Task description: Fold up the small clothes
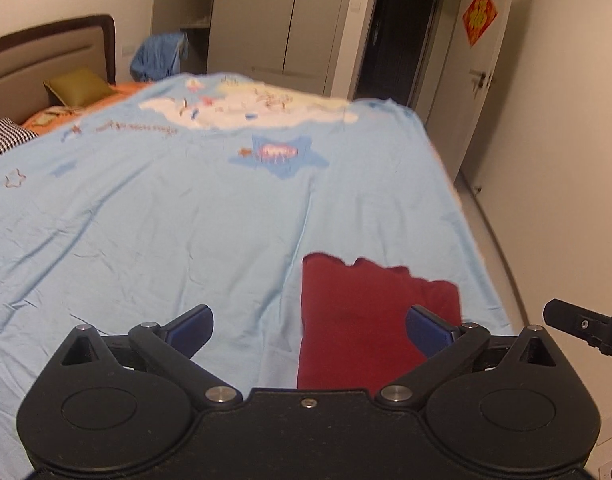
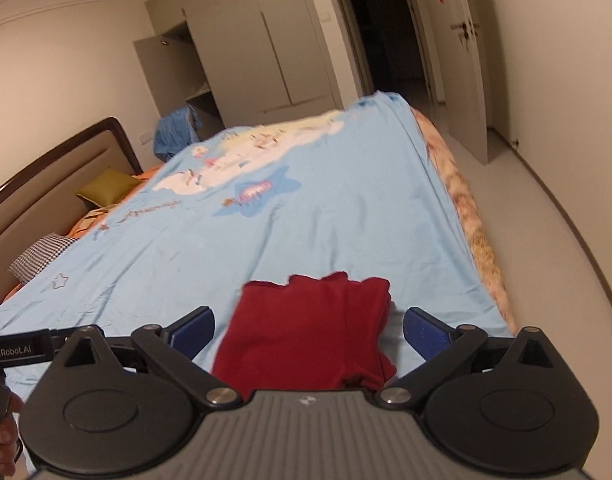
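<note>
A dark red garment (image 1: 357, 312) lies folded in a rough rectangle on the light blue bedsheet (image 1: 166, 220) near the bed's near right corner. It also shows in the right wrist view (image 2: 309, 332). My left gripper (image 1: 309, 330) is open and empty, held above the sheet, its right finger over the garment's near part. My right gripper (image 2: 309, 334) is open and empty, straddling the garment from above. Whether either touches the cloth I cannot tell. Part of the right gripper's body (image 1: 585, 328) shows at the right edge of the left wrist view.
The bed has a brown headboard (image 1: 46, 52), an olive cushion (image 1: 80, 88), a checked pillow (image 1: 6, 136) and orange bedding at the far left. A blue cloth (image 1: 162, 56) hangs by the open wardrobe. The bed's right edge drops to a pale floor (image 2: 545, 220); a dark doorway (image 2: 385, 32) lies beyond.
</note>
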Demonstrator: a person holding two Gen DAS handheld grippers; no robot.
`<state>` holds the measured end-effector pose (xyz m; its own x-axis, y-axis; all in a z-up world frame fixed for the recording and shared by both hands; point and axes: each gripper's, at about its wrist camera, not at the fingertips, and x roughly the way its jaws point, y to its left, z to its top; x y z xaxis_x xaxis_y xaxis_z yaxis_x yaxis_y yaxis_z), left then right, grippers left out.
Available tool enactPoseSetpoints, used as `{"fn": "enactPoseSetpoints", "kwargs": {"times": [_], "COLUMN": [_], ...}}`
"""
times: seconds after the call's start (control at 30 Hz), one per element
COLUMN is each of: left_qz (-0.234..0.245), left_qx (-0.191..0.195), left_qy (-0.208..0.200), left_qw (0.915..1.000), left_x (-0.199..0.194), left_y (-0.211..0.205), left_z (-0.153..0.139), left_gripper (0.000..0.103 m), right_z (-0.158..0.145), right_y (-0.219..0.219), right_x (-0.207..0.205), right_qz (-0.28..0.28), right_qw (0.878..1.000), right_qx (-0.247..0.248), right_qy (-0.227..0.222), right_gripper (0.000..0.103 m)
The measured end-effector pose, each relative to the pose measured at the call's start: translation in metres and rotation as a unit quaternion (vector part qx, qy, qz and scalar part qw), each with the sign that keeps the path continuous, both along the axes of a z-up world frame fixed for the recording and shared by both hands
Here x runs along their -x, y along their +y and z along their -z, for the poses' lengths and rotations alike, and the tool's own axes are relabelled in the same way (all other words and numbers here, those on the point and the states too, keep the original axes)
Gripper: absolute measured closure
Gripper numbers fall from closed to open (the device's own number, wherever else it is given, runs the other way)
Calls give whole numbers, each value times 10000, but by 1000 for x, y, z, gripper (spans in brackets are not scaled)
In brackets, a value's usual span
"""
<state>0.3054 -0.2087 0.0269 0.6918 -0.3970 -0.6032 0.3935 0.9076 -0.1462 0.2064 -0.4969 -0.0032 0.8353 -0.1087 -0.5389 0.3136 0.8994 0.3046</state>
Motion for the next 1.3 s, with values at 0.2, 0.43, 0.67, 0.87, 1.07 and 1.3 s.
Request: {"fn": "enactPoseSetpoints", "kwargs": {"times": [0.2,0.43,0.67,0.87,1.07,1.3], "left_qz": [-208,-269,-154,-344,-436,-538], "left_qx": [142,145,198,135,6,-296], "left_qy": [-314,-532,-430,-204,-98,-35], "left_qw": [9992,9981,9988,9991,9990,9981], "left_x": [74,160,220,247,253,242], "left_y": [42,81,104,120,131,125], "left_z": [-34,-53,-45,-21,5,32], "left_gripper": [1,1,1,1,1,1], "right_z": [-41,-69,-75,-64,-50,-20], "right_y": [34,80,117,135,136,135], "right_x": [70,153,217,245,263,261], "right_qz": [-27,-217,-149,154,256,246], "right_qw": [9992,9970,9975,9968,9964,9959], "right_qx": [117,339,422,692,744,865], "right_qy": [-391,-656,-542,-374,-323,-50], "right_gripper": [0,0,0,0,0,0]}}
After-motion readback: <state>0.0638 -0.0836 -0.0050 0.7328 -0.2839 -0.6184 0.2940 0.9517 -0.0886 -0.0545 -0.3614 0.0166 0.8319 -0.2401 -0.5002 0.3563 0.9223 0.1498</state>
